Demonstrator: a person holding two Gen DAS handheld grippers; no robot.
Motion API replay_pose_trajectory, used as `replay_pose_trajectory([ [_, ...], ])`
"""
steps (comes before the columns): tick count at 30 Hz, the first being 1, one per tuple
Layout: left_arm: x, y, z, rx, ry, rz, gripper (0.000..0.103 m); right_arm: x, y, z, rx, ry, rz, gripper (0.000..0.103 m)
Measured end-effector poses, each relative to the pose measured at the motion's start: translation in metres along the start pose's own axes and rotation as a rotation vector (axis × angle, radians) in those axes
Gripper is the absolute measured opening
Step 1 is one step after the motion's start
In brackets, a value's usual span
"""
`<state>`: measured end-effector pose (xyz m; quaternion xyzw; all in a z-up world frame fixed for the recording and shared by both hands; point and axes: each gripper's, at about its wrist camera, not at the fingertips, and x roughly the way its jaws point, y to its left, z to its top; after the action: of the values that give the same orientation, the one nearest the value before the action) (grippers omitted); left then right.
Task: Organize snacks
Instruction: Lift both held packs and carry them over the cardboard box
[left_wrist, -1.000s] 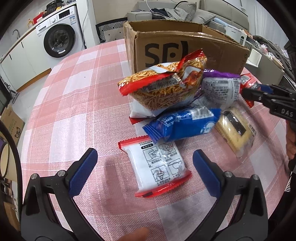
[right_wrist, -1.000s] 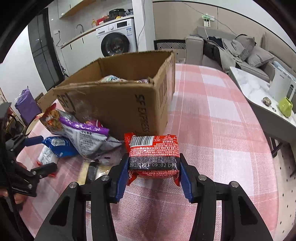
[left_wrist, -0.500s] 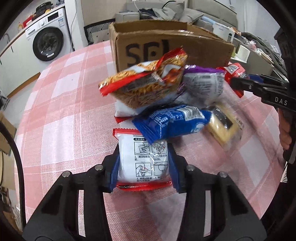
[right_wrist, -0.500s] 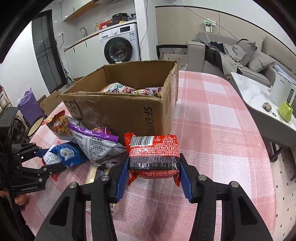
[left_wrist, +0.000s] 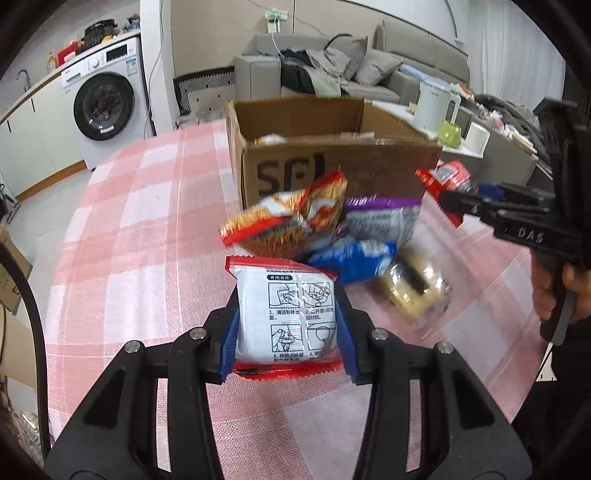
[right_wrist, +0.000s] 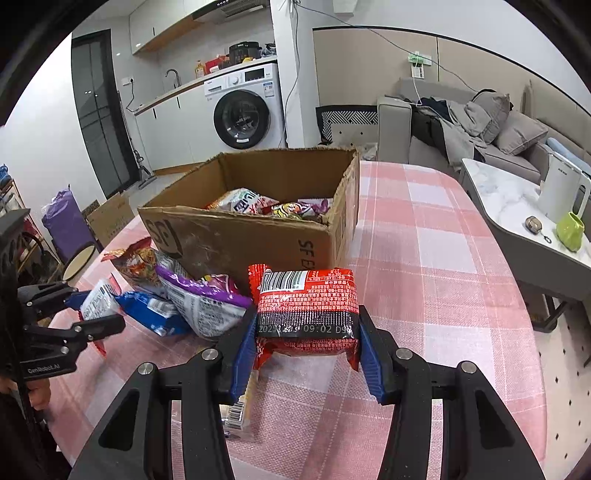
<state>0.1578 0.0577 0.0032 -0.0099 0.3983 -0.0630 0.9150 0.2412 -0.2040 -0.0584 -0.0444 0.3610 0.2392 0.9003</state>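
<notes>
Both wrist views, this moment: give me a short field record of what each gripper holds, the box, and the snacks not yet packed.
left gripper: shut on white packet with red edges
right gripper: shut on red packet with barcode
cardboard box: open-topped, on pink checked tablecloth, several packets already inside
loose snacks in front of box: orange noodle bag, purple bag, blue packet, clear-wrapped biscuits

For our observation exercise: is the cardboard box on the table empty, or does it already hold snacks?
Partly filled: the right wrist view shows several snack packets lying inside the open cardboard box.
</notes>
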Motion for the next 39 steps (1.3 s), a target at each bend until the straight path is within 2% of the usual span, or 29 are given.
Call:
replay_pose_trajectory([
  [7,-0.031,-0.004,0.009,-0.015,-0.074,-0.008,0.041,-0.012,0.003,0.006,0.0,-0.039,0.015,0.051],
  [18,-0.049,-0.005,0.013,-0.037,-0.129,-0.006,0.041,-0.028,0.004,0.012,0.002,-0.089,0.037,0.05],
  [28,-0.051,-0.012,0.018,-0.036,-0.152,0.004,0.041,-0.041,0.011,0.016,0.005,-0.124,0.057,0.05],
  [39,-0.036,-0.018,0.036,-0.041,-0.147,-0.012,0.041,-0.053,0.02,0.02,0.0,-0.152,0.071,0.05],
])
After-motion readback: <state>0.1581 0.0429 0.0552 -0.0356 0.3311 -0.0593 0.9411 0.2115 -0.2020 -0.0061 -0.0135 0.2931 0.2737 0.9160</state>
